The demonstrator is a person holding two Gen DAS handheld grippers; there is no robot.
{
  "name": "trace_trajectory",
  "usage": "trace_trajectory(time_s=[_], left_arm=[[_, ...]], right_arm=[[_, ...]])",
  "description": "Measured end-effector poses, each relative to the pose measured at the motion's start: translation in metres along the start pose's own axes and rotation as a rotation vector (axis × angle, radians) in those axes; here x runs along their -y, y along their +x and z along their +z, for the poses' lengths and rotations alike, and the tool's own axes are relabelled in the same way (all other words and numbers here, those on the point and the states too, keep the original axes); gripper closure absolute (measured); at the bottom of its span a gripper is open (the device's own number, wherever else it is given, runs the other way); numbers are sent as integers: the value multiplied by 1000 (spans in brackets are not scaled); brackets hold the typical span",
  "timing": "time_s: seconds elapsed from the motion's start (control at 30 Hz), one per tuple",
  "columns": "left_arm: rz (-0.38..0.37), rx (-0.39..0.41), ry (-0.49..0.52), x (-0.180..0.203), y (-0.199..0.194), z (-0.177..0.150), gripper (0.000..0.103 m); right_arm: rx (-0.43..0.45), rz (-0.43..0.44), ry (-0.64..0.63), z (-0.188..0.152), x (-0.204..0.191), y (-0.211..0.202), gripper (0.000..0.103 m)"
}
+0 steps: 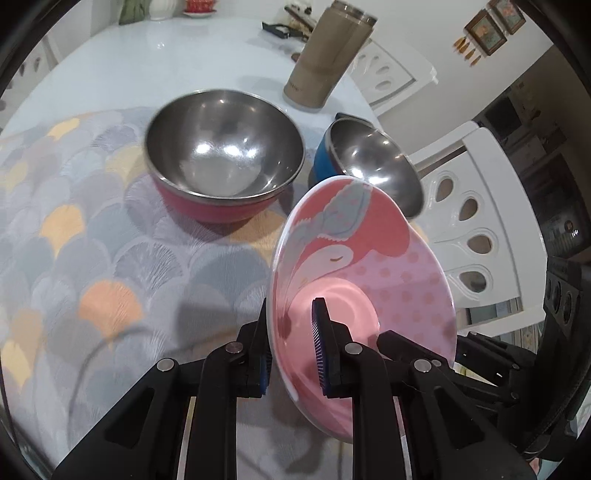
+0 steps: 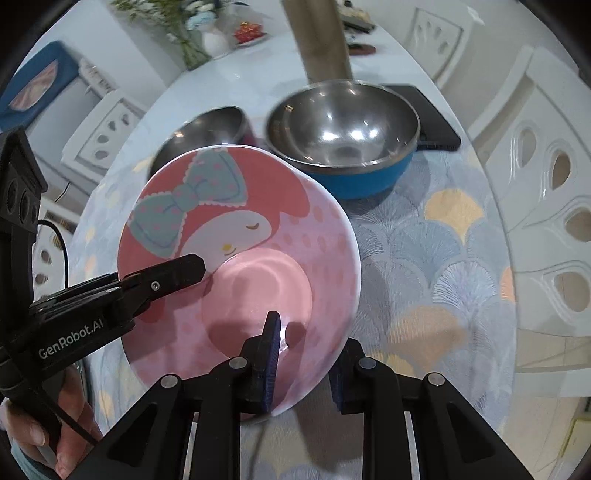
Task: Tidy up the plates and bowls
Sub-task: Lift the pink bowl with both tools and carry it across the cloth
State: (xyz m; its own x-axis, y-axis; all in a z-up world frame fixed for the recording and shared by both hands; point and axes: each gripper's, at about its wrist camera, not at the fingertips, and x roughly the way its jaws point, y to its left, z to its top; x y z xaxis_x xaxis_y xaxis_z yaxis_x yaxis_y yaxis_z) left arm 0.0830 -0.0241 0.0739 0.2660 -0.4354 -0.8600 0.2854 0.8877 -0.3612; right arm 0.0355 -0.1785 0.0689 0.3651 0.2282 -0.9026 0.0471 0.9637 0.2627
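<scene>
A pink cartoon bowl (image 1: 373,266) is held tilted above the patterned mat, also seen in the right wrist view (image 2: 258,236). My left gripper (image 1: 291,350) straddles its rim, one pad inside and one outside, shut on it. My right gripper (image 2: 306,354) straddles the bowl's near rim the same way, shut on it. The left gripper's finger (image 2: 177,273) shows inside the bowl. A steel bowl with a red outside (image 1: 225,155) stands on the mat; it is partly hidden behind the pink bowl in the right view (image 2: 207,125). A steel bowl with a blue outside (image 2: 343,136) stands to its right (image 1: 369,155).
A tan tumbler (image 1: 325,59) stands behind the bowls. A black flat object (image 2: 428,118) lies behind the blue bowl. White chairs (image 1: 465,236) ring the round white table (image 1: 147,62). A vase and small dish (image 2: 251,33) stand at the far edge.
</scene>
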Motion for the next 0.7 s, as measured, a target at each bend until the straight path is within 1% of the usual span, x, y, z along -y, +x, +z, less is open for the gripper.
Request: trace_trajectory(time_s=[0.07,0.2,0.3,0.4,0.5,0.6,0.7], left_arm=[[-9,11,-8,2,-12,-6,87],[-42,57,8,11,-45,-20,87],[-49,85,24,16,-67,-32,87],[-67,100,41,15,-84,-45,87],[-90,91,56,8,-95,-63,87],[-105,77,49,-3,-103,-84,86],[-113,69,26,-14,-110,-106,86]], right_arm=[[20,-4,-30,-6,-6,-15,81],[84,-57,-94,-14,-20,-46,81],[116,-67,-104,-23,-28,-67,80],[119,-59,-89,-36,-37,-79,80],[116,-52,-68,-52,-49,-87,79],[102,-35,-39,-72,-59,-90,79],[80,-44,-40,-93,-73,-88,79]])
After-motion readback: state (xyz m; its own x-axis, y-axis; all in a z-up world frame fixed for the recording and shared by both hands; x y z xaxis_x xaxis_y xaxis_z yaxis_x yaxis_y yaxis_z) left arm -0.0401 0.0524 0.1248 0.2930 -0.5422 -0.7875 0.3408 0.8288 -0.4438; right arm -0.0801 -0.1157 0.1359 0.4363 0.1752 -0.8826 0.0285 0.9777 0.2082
